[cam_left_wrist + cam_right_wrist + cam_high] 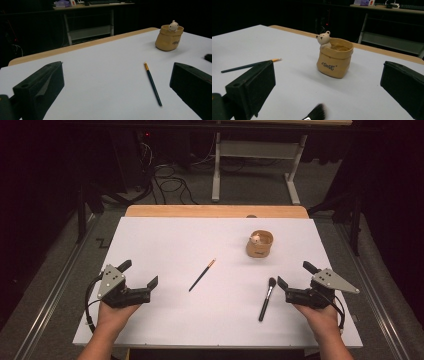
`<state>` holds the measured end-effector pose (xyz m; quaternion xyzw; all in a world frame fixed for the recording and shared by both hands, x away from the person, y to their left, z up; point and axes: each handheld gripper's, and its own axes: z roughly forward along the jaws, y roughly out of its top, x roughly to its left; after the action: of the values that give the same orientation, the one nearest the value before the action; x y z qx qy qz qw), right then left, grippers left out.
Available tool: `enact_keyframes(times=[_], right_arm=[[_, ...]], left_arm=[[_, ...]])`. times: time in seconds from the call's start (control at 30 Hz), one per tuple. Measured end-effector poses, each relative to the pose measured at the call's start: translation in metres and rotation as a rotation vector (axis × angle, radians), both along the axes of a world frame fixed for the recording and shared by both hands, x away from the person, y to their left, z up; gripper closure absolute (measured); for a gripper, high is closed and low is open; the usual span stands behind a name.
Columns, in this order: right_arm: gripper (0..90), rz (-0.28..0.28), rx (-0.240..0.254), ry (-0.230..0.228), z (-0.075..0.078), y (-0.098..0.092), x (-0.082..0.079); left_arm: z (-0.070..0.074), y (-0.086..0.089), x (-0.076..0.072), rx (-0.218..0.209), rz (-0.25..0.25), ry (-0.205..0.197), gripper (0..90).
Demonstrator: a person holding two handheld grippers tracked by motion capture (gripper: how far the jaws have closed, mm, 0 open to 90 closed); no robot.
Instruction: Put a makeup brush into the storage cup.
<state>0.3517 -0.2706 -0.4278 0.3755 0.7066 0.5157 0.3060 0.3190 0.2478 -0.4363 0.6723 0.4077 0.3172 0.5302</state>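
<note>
White table [165, 235], grippers wide apart, empty

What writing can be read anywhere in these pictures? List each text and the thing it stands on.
"Best", or close to it: dark script letters on the front of the tan bag-shaped holder; the lettering is too blurred to be sure of.
Slim dark brush and makeup brush: no readable marks.
Boxes on the far desk: too small and blurred to read.
</note>
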Motion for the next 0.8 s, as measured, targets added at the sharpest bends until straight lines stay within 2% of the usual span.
enact_keyframes(times=[0.8], right_arm=[[0.3,0.0,-0.002,-0.004,-0.0001,0.0008,-0.0002]], left_arm=[[-0.0001,0.0001,-0.0001,0.01,0.0,0.003,0.2]])
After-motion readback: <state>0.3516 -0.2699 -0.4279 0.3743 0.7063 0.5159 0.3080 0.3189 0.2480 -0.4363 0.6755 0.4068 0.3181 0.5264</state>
